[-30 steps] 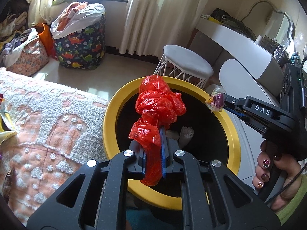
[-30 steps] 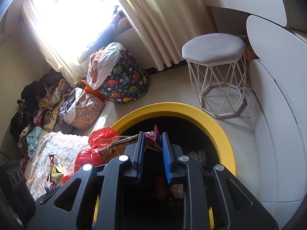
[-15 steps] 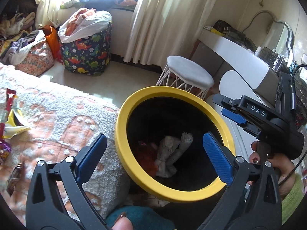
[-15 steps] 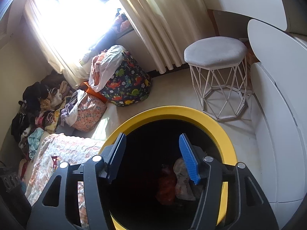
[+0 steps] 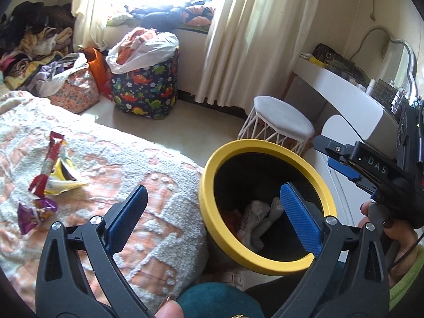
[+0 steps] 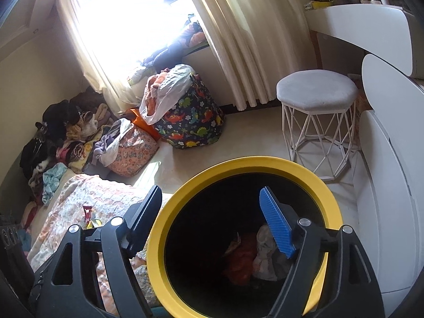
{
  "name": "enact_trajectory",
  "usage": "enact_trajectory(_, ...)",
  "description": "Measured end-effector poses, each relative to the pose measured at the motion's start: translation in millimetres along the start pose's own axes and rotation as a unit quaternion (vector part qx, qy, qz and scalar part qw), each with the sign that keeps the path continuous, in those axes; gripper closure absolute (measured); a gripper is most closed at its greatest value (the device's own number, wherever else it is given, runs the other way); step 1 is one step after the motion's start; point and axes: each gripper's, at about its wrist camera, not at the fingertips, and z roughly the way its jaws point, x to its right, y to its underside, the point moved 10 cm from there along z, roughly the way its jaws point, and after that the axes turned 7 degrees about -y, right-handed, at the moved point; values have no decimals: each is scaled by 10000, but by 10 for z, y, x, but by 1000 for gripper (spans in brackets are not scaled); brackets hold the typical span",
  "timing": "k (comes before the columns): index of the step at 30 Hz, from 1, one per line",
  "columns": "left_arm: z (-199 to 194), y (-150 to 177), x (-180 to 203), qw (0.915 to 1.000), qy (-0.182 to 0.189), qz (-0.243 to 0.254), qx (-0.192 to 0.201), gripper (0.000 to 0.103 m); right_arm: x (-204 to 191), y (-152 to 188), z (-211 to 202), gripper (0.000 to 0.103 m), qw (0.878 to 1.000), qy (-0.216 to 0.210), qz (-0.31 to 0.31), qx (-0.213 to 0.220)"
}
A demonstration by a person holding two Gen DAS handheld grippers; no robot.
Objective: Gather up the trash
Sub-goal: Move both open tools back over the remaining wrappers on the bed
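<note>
Above the yellow-rimmed bin, both the left tool and right tool gape apart, holding nothing.

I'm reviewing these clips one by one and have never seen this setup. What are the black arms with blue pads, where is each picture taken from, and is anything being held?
There is no robot here. A person holds a hand-operated two-finger tool in each hand, and each carries a wide-angle camera looking along its fingers.

The left wrist view shows the left tool open and empty, with the right tool and the hand gripping it at the right edge. The right wrist view shows the right tool, also open and empty, over the yellow-rimmed bin.

Inside the bin lie a red plastic bag and white crumpled trash. On the bedspread wrappers remain: a red one, a yellow one and a purple one.
</note>
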Motion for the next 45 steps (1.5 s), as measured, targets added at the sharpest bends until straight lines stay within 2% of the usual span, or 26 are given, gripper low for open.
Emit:
enact_trajectory(12,-253,-166,-467,9980,-417,-299,369,11,-552,66,13,23,9981,-386,-468,-132)
enact_trajectory(28,-550,-288,-1138,9907,-910,-679,752,11,-1149,288,60,21,9921,-771,-933,-323)
enact_trajectory(35,-621,-290,-1477,9864,-1150,-856,801,11,-1388,449,122,21,9887,-906,-1085,-499)
enact_trajectory(45,-670,-174,-2104,9773,-1408,-1424,698,11,-1713,776,248,21,9824,-1047,-1292,-854)
